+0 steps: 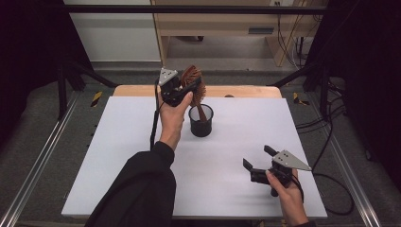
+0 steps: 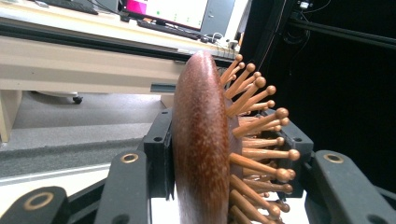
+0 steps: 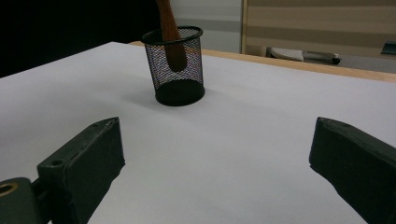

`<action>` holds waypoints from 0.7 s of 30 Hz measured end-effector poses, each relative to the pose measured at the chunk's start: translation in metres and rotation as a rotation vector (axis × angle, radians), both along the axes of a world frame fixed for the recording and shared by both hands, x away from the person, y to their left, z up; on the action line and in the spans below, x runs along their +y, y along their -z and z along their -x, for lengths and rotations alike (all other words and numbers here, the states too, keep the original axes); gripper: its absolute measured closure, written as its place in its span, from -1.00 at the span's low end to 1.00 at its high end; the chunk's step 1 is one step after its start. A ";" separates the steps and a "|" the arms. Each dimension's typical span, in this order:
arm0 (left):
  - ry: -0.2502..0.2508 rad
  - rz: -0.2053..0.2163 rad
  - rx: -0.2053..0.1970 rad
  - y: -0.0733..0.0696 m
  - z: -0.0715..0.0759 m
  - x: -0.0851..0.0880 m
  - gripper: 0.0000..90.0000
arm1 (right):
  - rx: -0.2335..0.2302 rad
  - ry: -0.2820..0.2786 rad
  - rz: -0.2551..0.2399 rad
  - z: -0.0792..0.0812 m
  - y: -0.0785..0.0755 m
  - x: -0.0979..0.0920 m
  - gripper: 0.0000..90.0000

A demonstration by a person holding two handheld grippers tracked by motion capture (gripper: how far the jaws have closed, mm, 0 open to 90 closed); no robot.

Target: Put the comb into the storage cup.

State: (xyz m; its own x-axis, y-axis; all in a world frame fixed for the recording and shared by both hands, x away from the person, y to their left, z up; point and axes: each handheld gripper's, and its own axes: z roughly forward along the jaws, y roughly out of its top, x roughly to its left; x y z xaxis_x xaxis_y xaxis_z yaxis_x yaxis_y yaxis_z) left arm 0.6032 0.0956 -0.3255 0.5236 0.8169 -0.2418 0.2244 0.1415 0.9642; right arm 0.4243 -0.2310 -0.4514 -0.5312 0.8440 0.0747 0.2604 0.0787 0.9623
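left gripper [image 1: 189,85]: raised above the far table edge on an outstretched forearm in a black sleeve, jaws clenched on the head of the reddish-brown wooden pin-bristle hairbrush [image 1: 193,79] | hairbrush: handle slants down into the black wire-mesh cup [image 1: 201,124] on the white table [image 1: 118,156] | right gripper [image 1: 257,161]: low near the table's near right, jaws spread apart with nothing between them

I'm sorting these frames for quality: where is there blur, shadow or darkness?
High view: evenly lit white table, dark black surround, slightly soft throughout. Left gripper view: the hairbrush close up is fairly sharp, the desk behind is soft and the right side is black. Right gripper view: its own jaws are blurred, the mesh cup is sharper and throws a soft shadow.
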 end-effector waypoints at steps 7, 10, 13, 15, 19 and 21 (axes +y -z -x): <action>0.001 -0.002 0.010 0.005 0.000 0.000 0.12 | 0.001 -0.001 -0.001 0.000 0.000 0.000 -0.92; 0.003 -0.001 0.012 0.006 0.000 0.000 0.12 | 0.002 -0.001 0.000 0.000 0.000 0.001 -0.92; 0.003 0.003 0.011 0.005 -0.001 0.000 0.12 | 0.003 -0.002 0.000 0.000 0.000 0.001 -0.92; 0.004 0.004 0.012 0.006 -0.001 0.000 0.12 | 0.001 -0.002 0.000 0.000 0.000 0.000 -0.92; 0.005 0.003 0.015 0.006 -0.001 -0.001 0.12 | 0.002 -0.003 0.000 0.000 0.000 0.000 -0.92; 0.007 0.002 0.016 0.007 0.000 -0.001 0.12 | 0.001 -0.002 -0.001 0.000 0.000 0.001 -0.92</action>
State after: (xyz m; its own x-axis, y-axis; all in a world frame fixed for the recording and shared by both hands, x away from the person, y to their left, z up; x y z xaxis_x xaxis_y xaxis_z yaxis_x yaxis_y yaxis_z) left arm 0.6036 0.0946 -0.3324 0.5253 0.8128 -0.2518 0.2409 0.1417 0.9601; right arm 0.4239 -0.2304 -0.4513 -0.5328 0.8428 0.0759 0.2614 0.0786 0.9620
